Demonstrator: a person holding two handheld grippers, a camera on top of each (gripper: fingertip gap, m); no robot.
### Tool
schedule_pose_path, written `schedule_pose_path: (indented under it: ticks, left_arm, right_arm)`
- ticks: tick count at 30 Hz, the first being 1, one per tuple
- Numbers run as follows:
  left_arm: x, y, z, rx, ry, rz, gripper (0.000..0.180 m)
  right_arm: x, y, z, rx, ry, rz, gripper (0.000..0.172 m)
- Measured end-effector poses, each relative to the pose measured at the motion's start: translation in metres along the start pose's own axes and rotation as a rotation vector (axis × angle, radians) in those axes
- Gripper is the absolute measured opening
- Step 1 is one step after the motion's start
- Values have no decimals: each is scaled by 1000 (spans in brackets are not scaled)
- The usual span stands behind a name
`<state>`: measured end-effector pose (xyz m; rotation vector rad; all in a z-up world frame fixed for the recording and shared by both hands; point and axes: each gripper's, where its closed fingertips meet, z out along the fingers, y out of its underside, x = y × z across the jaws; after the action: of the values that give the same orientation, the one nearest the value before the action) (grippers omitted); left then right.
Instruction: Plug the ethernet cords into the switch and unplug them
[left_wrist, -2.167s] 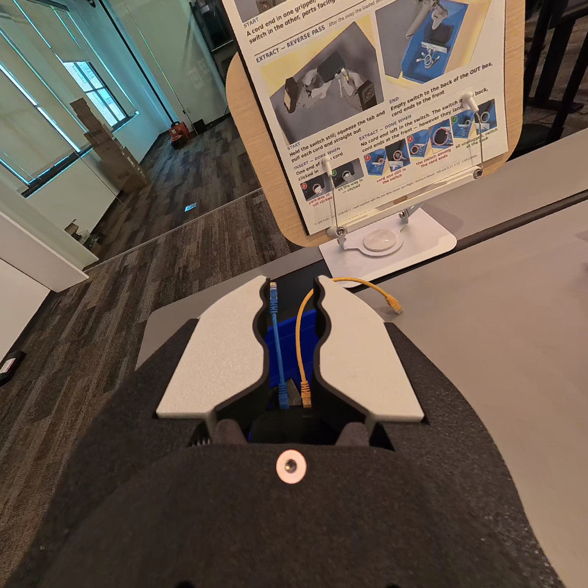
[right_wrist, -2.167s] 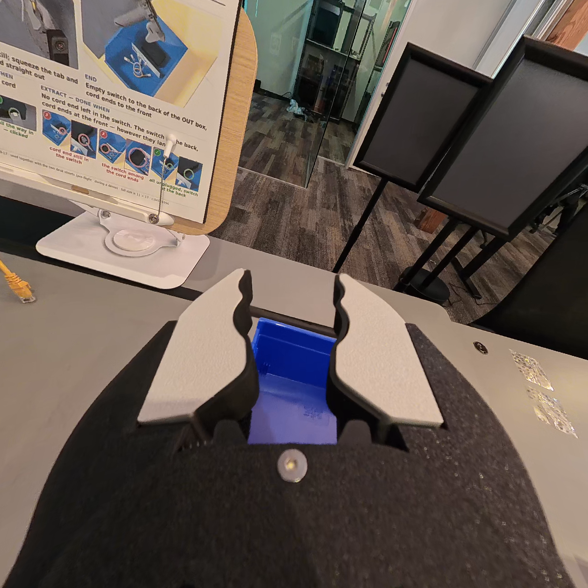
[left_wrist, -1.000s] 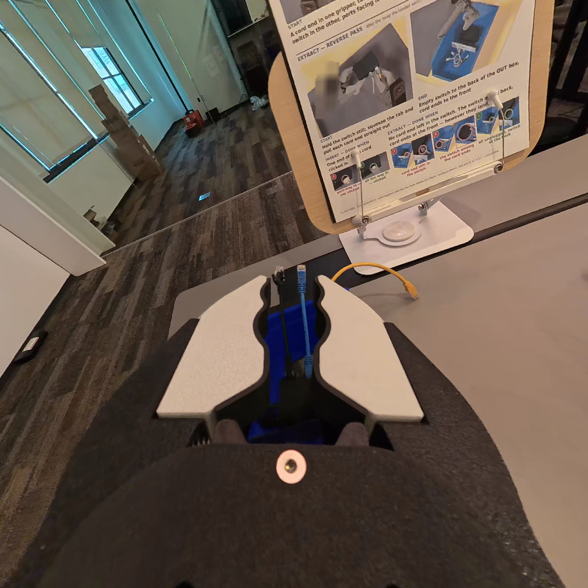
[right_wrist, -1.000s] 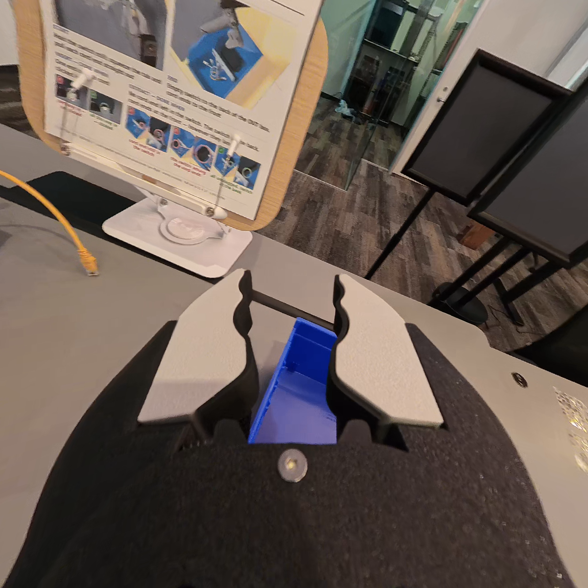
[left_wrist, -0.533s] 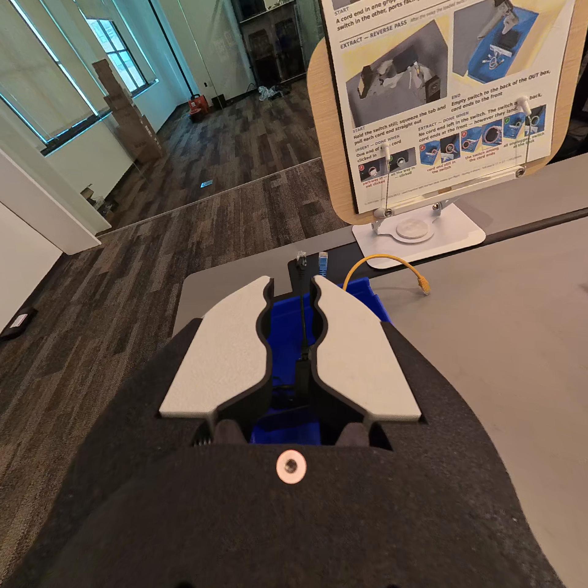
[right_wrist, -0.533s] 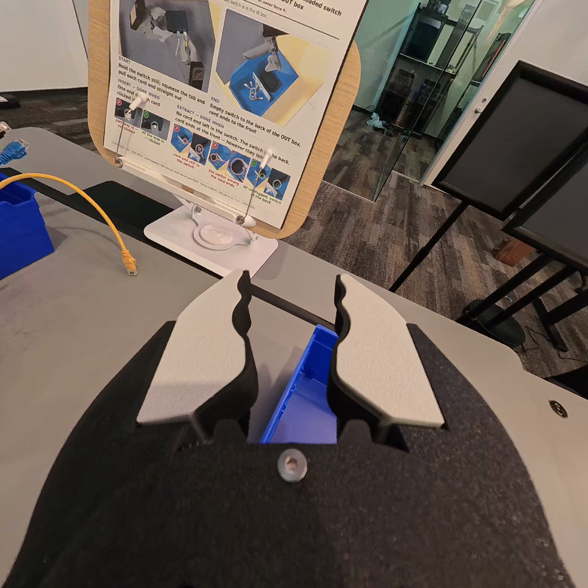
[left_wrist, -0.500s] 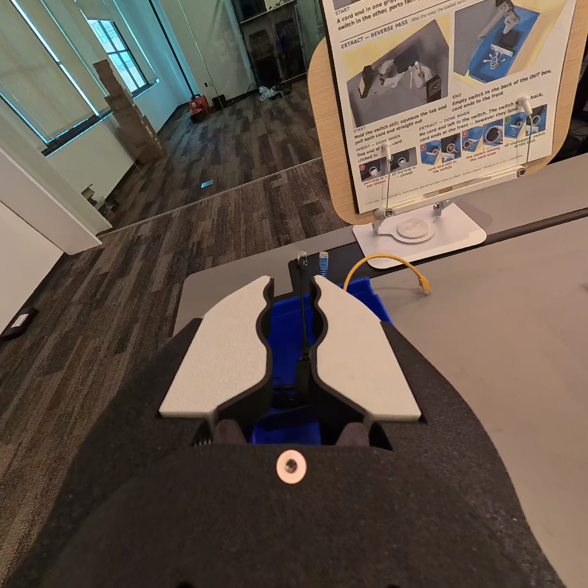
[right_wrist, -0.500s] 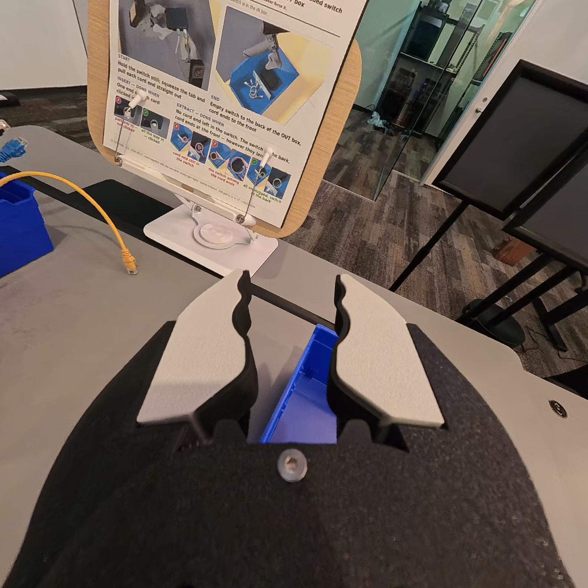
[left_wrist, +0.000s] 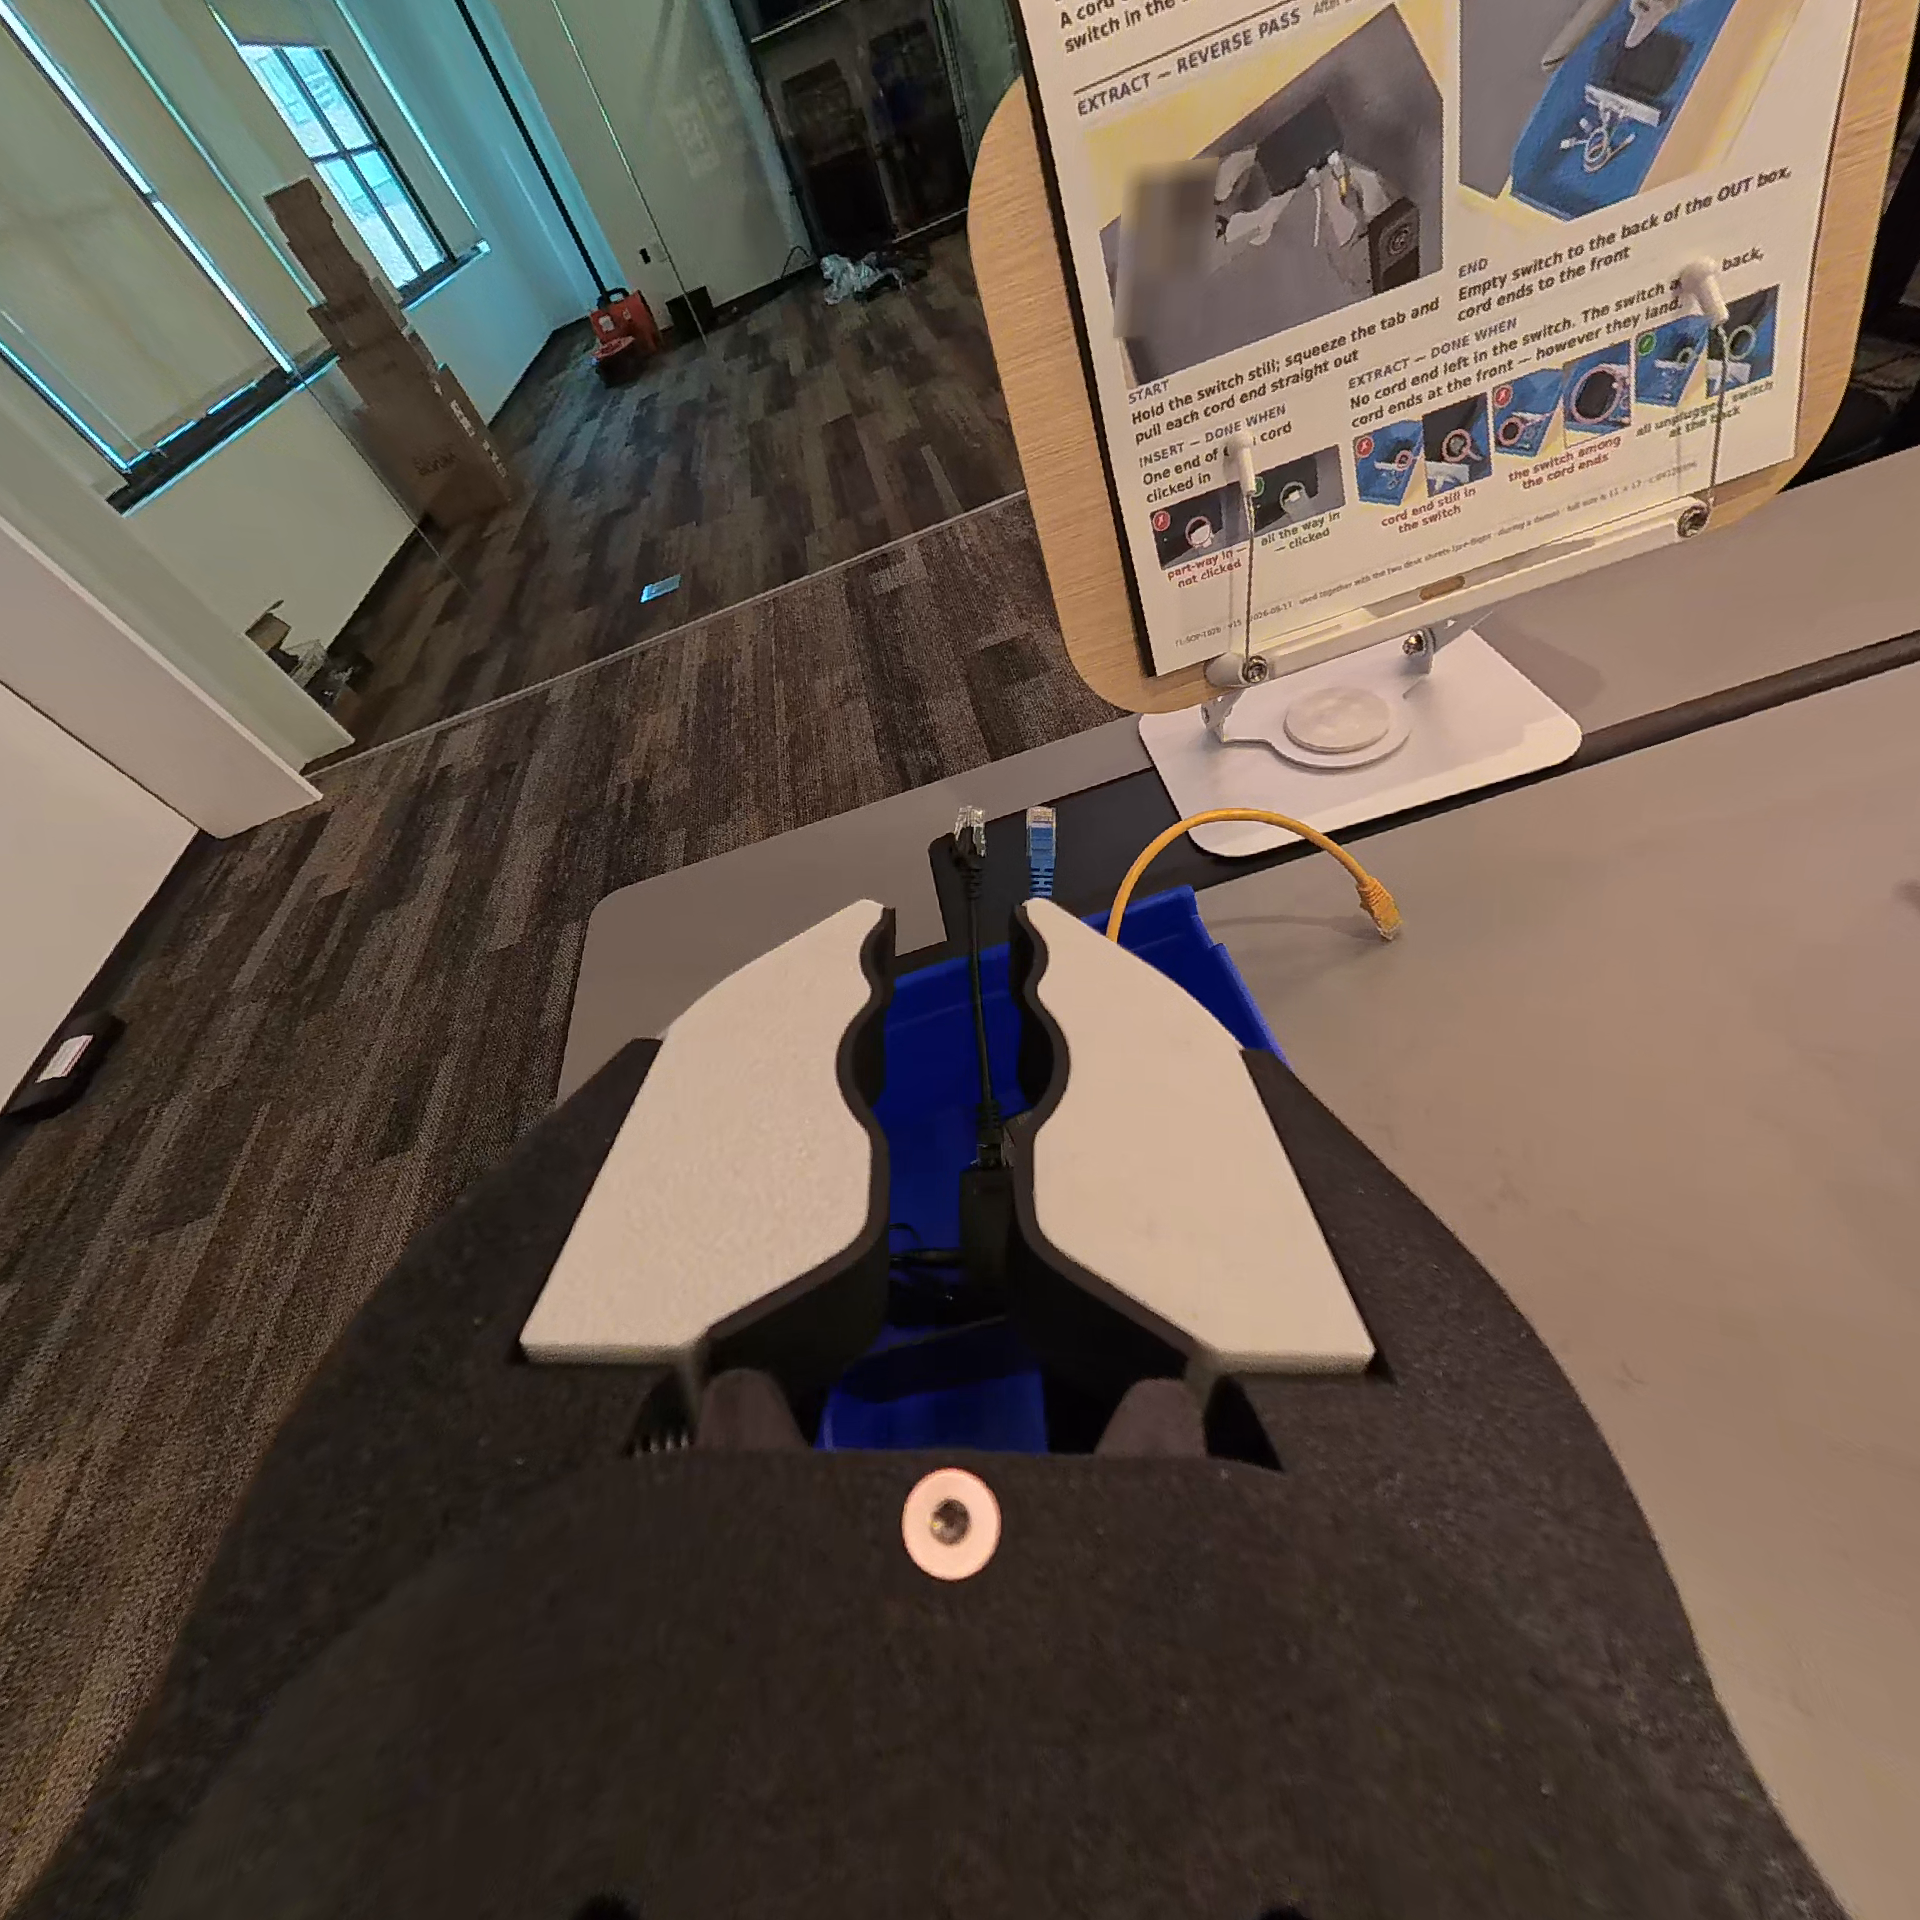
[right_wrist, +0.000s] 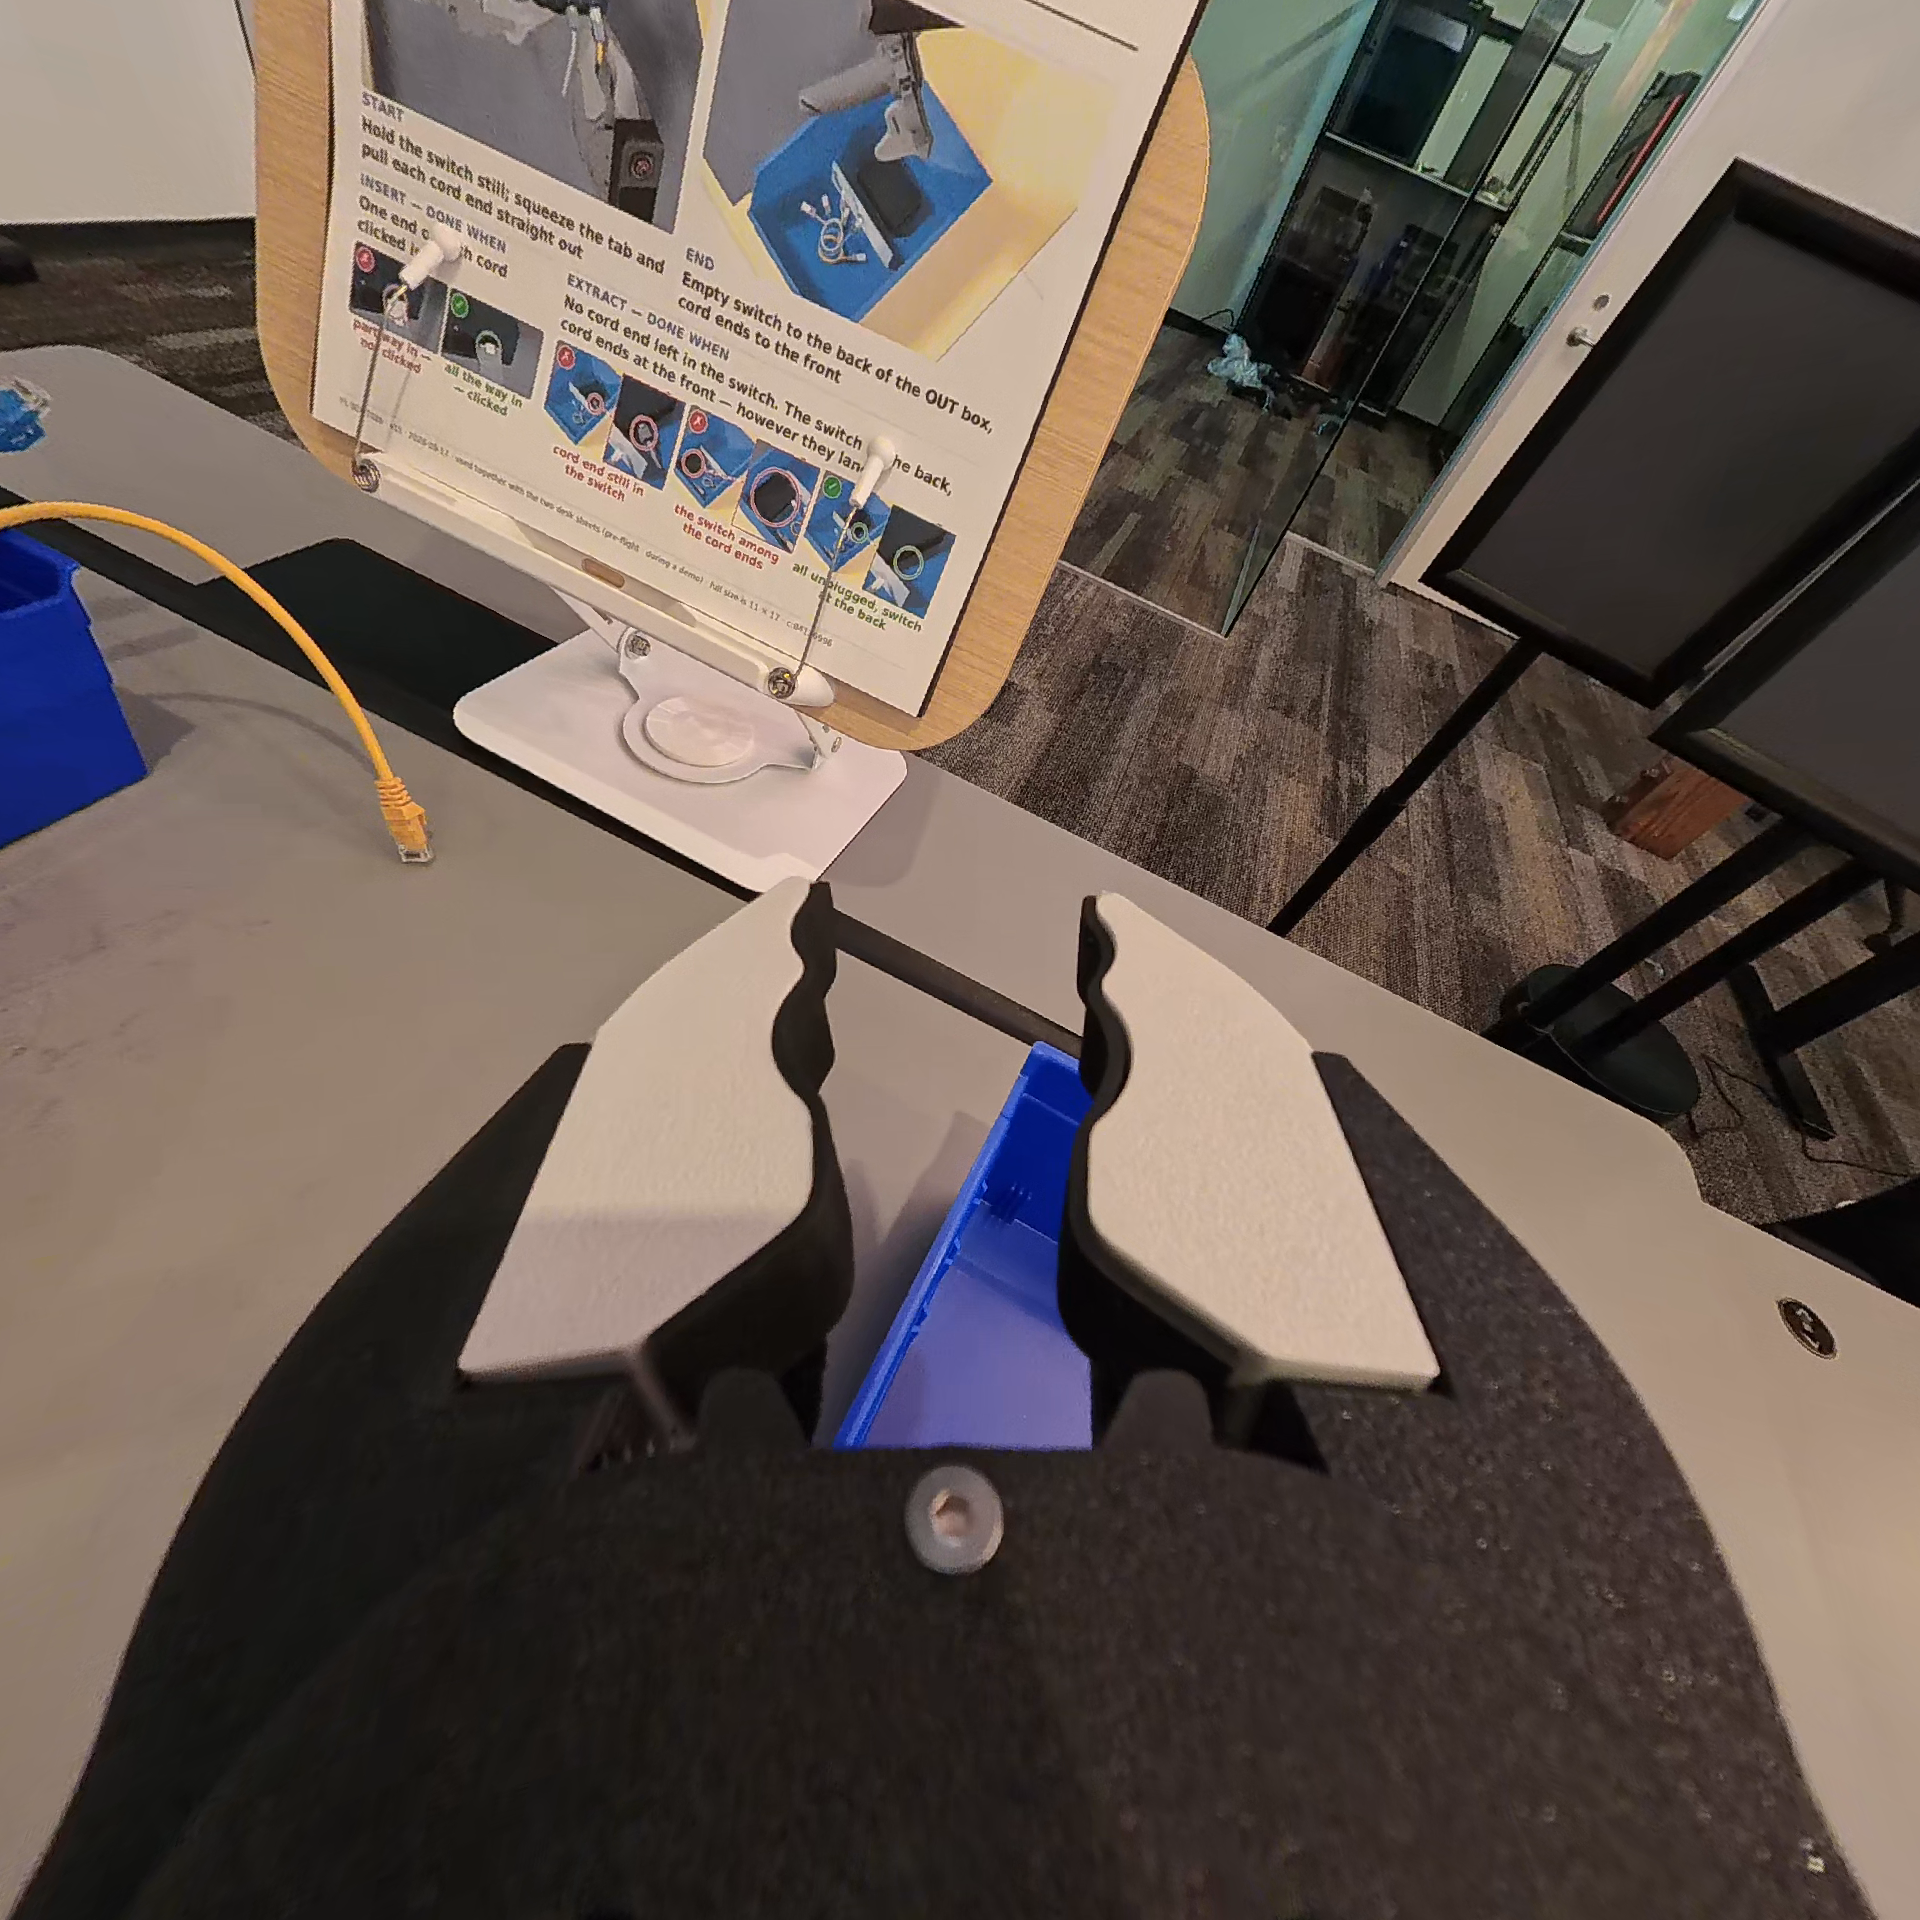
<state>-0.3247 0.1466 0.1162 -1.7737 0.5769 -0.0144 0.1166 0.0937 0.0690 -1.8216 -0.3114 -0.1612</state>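
Observation:
In the left wrist view my left gripper (left_wrist: 954, 920) hovers over a blue bin (left_wrist: 1174, 935). Its jaws stand narrowly apart. A black cord (left_wrist: 977, 997) runs forward between them; its near plug (left_wrist: 984, 1205) lies by the right pad, with blue showing between it and the left pad. The black switch (left_wrist: 940, 1288) is mostly hidden under my fingers. A blue cord end (left_wrist: 1039, 847) sticks out beside the black one. A yellow cord (left_wrist: 1226, 821) arches out of the bin onto the table and also shows in the right wrist view (right_wrist: 301, 644). My right gripper (right_wrist: 951, 914) is open and empty above a second blue bin (right_wrist: 977, 1330).
An instruction sheet on a white stand (left_wrist: 1351, 727) is at the back of the grey table (right_wrist: 260, 1039). The first bin shows at the left edge of the right wrist view (right_wrist: 52, 707). Dark panels on black stands (right_wrist: 1714, 436) are beyond the table's right edge. My hands' fingertips stand some 45 centimeters from each other.
My left gripper slid left across the cords: first blue and yellow lay between its jaws, then black and blue, now only black. Its jaws narrowed slightly. My right gripper swung left, still open.

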Motion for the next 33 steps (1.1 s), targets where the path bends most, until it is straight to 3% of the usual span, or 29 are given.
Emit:
schedule_pose_path:
  ticks: [33]
  left_arm:
    - [2, 5, 0, -25, 19, 6, 18]
  right_arm:
    - [-4, 3, 2, -17, -18, -21, 41]
